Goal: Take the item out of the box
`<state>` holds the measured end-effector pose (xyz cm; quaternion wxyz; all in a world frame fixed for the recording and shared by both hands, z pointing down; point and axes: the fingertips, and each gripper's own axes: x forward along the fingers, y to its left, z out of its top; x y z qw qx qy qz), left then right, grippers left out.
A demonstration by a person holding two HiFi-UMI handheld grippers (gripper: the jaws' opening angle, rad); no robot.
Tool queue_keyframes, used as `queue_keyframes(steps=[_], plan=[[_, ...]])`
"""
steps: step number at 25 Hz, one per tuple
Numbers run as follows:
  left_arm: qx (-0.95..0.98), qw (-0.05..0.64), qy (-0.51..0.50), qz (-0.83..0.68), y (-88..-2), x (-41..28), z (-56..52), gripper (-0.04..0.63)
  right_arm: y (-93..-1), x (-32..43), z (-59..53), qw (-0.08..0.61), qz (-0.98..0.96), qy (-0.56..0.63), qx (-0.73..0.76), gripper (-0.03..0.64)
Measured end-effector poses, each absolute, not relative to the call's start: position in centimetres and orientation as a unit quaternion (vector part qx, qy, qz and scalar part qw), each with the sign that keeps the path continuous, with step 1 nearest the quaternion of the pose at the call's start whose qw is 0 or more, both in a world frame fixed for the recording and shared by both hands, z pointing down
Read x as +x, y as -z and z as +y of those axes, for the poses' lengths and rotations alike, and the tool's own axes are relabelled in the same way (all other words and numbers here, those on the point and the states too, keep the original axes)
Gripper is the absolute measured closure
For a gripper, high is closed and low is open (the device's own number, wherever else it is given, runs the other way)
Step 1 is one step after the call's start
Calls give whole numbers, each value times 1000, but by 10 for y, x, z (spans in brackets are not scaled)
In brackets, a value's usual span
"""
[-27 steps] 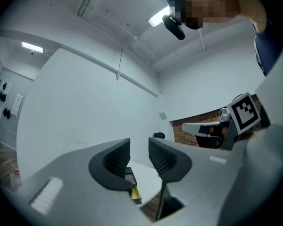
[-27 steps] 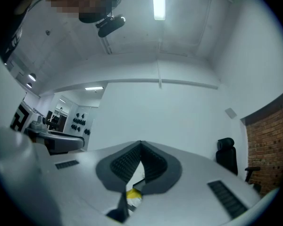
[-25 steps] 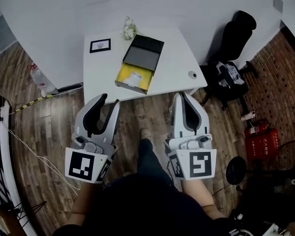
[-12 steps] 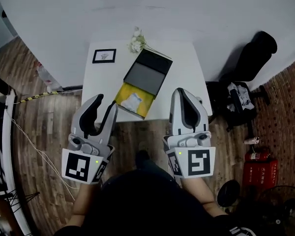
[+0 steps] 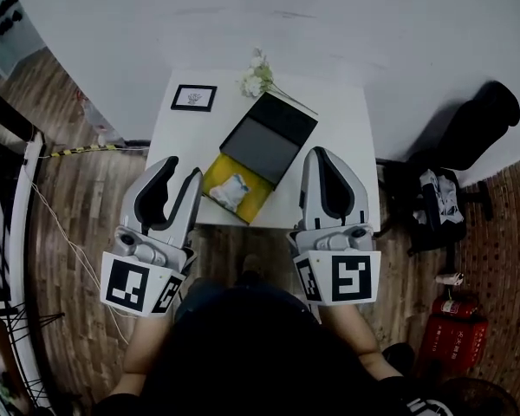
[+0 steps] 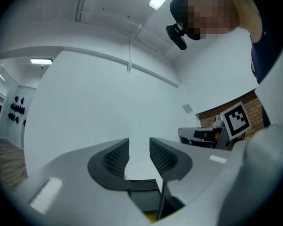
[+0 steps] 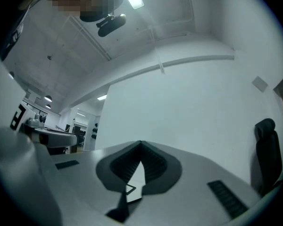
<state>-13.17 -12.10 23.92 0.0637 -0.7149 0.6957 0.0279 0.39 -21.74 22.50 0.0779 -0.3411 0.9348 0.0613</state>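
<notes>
Two extras on table: frame, flowers (beside box lid).

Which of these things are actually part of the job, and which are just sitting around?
In the job: open box; white item lying in its yellow half.
Just lying about: framed picture; flowers; black chair; red fire extinguisher.

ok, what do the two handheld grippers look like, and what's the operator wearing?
The left gripper and right gripper match: pale grey moulded shells tapering into two curved jaws lined with black ribbed pads. Each carries a white cube with black square markers at its rear. The person wears a dark top.
</notes>
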Motion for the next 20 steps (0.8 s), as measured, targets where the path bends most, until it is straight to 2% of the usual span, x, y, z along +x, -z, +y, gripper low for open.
queue_keyframes(steps=[13, 20], plan=[[-721, 60, -5, 690, -252, -124, -150, 451, -257, 9, -237, 56, 944, -40, -323, 606], [-745, 35, -1, 666, -277, -119, -174, 451, -276, 13, -246, 39, 935, -32, -351, 606]])
